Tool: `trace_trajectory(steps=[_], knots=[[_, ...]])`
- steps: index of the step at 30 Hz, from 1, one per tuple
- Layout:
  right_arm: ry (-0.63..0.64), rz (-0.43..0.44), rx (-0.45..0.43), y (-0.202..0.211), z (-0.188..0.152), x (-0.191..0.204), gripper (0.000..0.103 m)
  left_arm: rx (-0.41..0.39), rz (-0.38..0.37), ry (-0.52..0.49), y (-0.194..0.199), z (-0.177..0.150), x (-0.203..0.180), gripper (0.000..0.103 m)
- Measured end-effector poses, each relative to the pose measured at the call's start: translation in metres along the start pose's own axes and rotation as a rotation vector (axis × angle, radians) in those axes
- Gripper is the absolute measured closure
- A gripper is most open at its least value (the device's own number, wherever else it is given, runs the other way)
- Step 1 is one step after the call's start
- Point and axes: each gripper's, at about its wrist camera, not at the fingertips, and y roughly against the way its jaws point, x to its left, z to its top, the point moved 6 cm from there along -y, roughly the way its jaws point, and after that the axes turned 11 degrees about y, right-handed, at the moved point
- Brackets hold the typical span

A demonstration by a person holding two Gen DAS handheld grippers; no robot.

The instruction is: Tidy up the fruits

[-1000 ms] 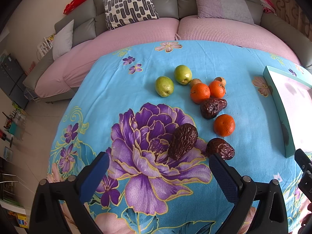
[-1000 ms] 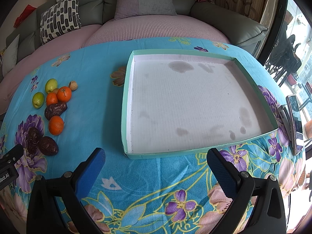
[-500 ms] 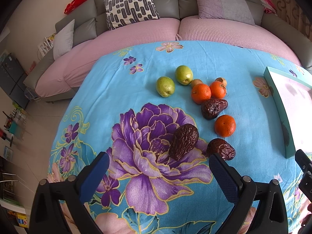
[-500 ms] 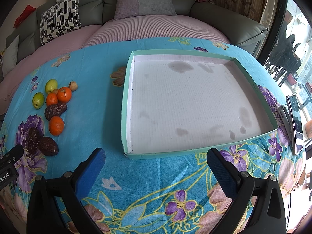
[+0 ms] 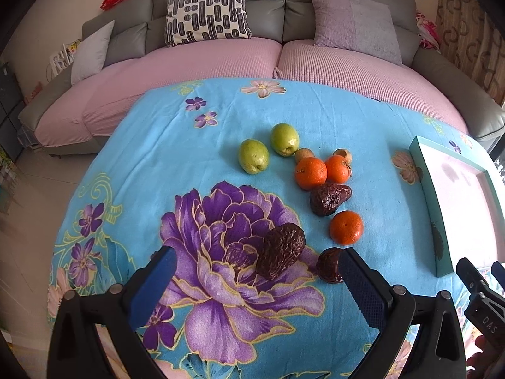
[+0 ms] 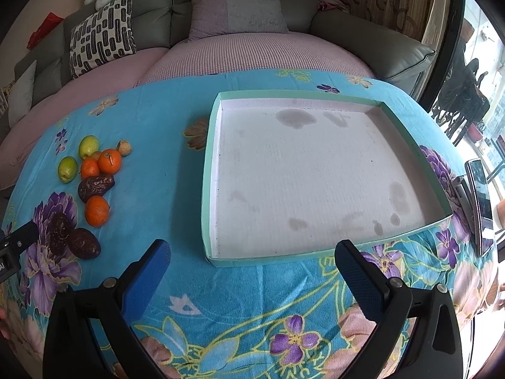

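Observation:
On the blue floral cloth lie two green fruits (image 5: 253, 156), three oranges (image 5: 311, 173), three dark wrinkled fruits and two small brown ones. The largest dark fruit (image 5: 281, 254) lies just ahead of my open, empty left gripper (image 5: 255, 271); a smaller dark fruit (image 5: 328, 265) sits partly behind its right finger. My right gripper (image 6: 252, 268) is open and empty, just in front of the near rim of a shallow green box (image 6: 221, 262) with a white, stained floor. The fruit cluster (image 6: 94, 186) shows at the left of the right wrist view.
A pink and grey sofa with cushions (image 5: 208, 9) curves around the far side of the table. A phone on a stand (image 6: 479, 202) sits at the right table edge. The right gripper's tip (image 5: 473, 278) shows at the left wrist view's lower right.
My left gripper has moved forward toward the dark fruits, so the smaller one now sits behind its right finger. The right gripper has barely moved.

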Motion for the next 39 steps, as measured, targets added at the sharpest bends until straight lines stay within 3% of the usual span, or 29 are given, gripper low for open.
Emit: trace_trajectory(steps=[6, 9, 11, 14, 20, 23, 27, 30, 39], knots=[[-0.048, 0.033, -0.095, 0.011, 0.011, -0.003, 0.000, -0.127, -0.070, 0.064, 0.018, 0.028, 0.006, 0.000], [-0.023, 0.044, -0.136, 0.016, 0.018, 0.003, 0.000, -0.222, -0.091, 0.109, 0.030, 0.049, 0.012, 0.000], [-0.006, 0.072, -0.142, 0.015, 0.025, 0.009, 0.000, -0.243, -0.091, 0.126, 0.034, 0.059, 0.017, 0.000], [0.008, 0.128, -0.138, 0.015, 0.034, 0.020, 0.000, -0.213, -0.053, 0.135, 0.031, 0.071, 0.020, 0.000], [0.030, 0.222, -0.185, 0.019, 0.060, 0.044, 0.000, -0.213, -0.053, 0.152, 0.021, 0.078, 0.021, 0.000], [0.070, 0.235, -0.184, 0.014, 0.064, 0.059, 0.000, -0.133, -0.042, 0.161, -0.001, 0.071, 0.029, 0.000], [0.123, 0.243, -0.113, -0.004, 0.059, 0.077, 0.000, -0.049, -0.005, 0.145, -0.020, 0.060, 0.039, 0.000], [0.152, 0.272, -0.073, -0.014, 0.053, 0.088, 0.001, -0.048, 0.023, 0.131, -0.021, 0.056, 0.046, 0.000], [0.283, 0.358, -0.024, -0.021, 0.036, 0.137, 0.011, -0.043, -0.032, 0.108, -0.016, 0.053, 0.040, 0.000]])
